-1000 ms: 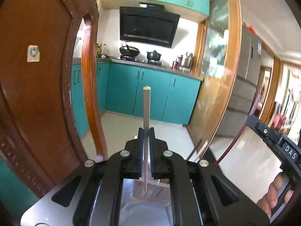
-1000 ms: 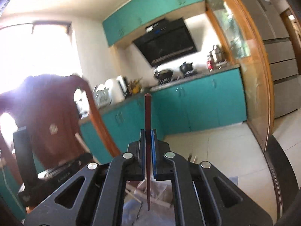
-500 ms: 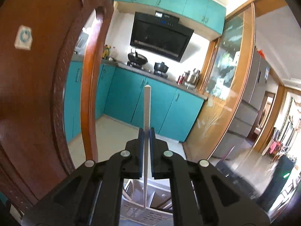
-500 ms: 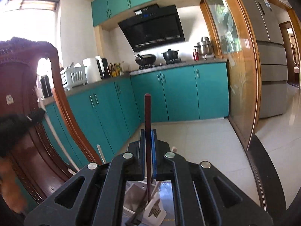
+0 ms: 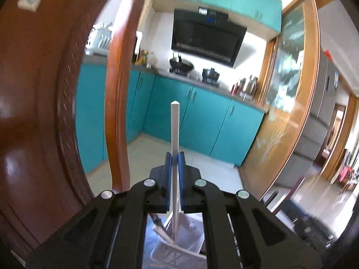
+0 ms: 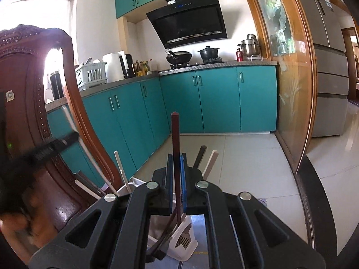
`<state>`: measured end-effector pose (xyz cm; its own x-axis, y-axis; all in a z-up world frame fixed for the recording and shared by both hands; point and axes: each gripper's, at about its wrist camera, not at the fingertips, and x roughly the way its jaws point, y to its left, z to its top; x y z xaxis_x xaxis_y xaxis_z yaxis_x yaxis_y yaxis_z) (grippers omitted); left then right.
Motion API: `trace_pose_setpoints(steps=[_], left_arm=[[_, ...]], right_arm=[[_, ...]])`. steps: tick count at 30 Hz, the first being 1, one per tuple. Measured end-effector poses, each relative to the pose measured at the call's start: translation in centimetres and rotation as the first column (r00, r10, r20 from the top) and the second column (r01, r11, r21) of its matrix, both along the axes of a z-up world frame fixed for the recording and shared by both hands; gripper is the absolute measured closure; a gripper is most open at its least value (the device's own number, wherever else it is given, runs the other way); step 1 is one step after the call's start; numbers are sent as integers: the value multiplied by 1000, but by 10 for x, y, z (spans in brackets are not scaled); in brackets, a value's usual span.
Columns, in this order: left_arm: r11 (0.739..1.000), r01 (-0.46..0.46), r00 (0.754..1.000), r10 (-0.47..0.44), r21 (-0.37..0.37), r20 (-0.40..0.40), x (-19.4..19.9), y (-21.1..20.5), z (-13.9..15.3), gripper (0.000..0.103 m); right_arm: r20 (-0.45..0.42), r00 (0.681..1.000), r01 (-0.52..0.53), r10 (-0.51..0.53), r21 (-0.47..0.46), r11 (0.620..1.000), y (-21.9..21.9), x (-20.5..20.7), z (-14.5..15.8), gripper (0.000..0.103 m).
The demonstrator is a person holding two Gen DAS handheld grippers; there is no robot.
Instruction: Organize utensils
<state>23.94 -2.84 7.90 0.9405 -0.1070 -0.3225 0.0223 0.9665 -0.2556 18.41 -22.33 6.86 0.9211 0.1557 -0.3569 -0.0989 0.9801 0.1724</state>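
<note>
Upright, white chopstick (image 5: pixel 174 139) between left tongs (image 5: pixel 174 159).

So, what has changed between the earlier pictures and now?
Both tools came down toward the white utensil holder, which now sits closer below them. Unchanged: the left tool stays shut on the white chopstick, the right tool on the dark chopstick.

Left gripper (image 5: pixel 174 159) and right gripper (image 6: pixel 176 159) each clamp a chopstick, angled slightly downward over the holder (image 6: pixel 182 244).
</note>
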Motion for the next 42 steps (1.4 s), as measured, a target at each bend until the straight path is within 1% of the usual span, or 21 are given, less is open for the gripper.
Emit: trace_pose_setpoints(steps=[3, 5, 6, 9, 10, 11, 12, 14, 15, 17, 19, 20, 22, 24, 25, 26, 29, 32, 34, 39, 42], left_arm=[[999, 11, 999, -10, 45, -32, 1, -9, -13, 96], [997, 23, 999, -19, 71, -47, -2, -14, -19, 96], [996, 28, 998, -23, 84, -55, -4, -16, -22, 96], [993, 33, 998, -27, 117, -56, -14, -18, -26, 96], [991, 33, 998, -27, 128, -51, -22, -17, -27, 96], [989, 33, 999, -27, 141, -45, -28, -17, -28, 94], [986, 30, 999, -24, 165, -37, -37, -16, -29, 89], [977, 22, 1000, -17, 212, -24, -51, -17, -31, 80], [970, 14, 1000, -11, 241, -15, -65, -15, -36, 76], [959, 0, 1000, 2, 283, -8, -92, -9, -48, 69], [953, -17, 1000, 20, 302, -8, -119, -2, -59, 62], [952, -29, 999, 34, 306, -10, -135, 3, -65, 56], [950, -51, 998, 57, 309, -11, -164, 12, -74, 47], [946, -83, 996, 85, 312, 8, -193, 19, -79, 30], [947, -101, 995, 99, 305, 22, -210, 23, -81, 27], [949, -111, 994, 108, 294, 26, -223, 26, -82, 21], [964, -90, 996, 92, 250, 5, -264, 34, -90, 13], [960, -57, 998, 61, 273, -5, -288, 34, -91, 11], [952, -62, 998, 58, 299, 22, -309, 32, -86, 4], [956, -32, 998, 16, 292, 58, -346, 33, -71, 4], [955, -22, 997, -2, 296, 80, -353, 31, -61, 4]], right_arm=[[2, 1000, -5, 5, 13, 1000, -3, -7, 1, 94], [8, 1000, -9, 9, 12, 1000, -4, -13, 3, 87], [17, 1000, -13, 13, 12, 1000, -5, -17, 5, 85], [55, 998, -33, 32, 19, 999, -6, -38, 12, 71], [79, 996, -41, 39, 23, 999, -7, -49, 16, 62], [97, 994, -43, 40, 22, 999, -8, -58, 17, 55], [118, 992, -43, 41, 17, 999, -9, -69, 19, 52], [163, 986, -37, 38, -10, 999, -8, -96, 18, 42], [178, 983, -29, 34, -26, 999, -7, -106, 15, 40], [203, 979, -3, 17, -69, 998, -5, -130, -1, 28], [206, 978, 60, -35, -120, 991, -3, -156, -29, 22], [192, 980, 85, -58, -135, 987, -2, -165, -40, 19], [146, 986, 108, -84, -169, 980, 2, -180, -59, 18], [123, 987, 122, -98, -197, 973, 9, -203, -73, 15], [124, 986, 136, -112, -205, 969, 12, -214, -76, 9], [132, 984, 144, -119, -207, 968, 15, -223, -76, 6], [178, 974, 172, -138, -190, 967, 21, -258, -72, 3], [194, 973, 162, -125, -193, 968, 30, -284, -68, 3], [200, 971, 171, -129, -212, 962, 36, -298, -67, 3], [239, 964, 177, -117, -248, 953, 47, -326, -51, 3], [279, 954, 187, -111, -261, 947, 53, -344, -39, 3]])
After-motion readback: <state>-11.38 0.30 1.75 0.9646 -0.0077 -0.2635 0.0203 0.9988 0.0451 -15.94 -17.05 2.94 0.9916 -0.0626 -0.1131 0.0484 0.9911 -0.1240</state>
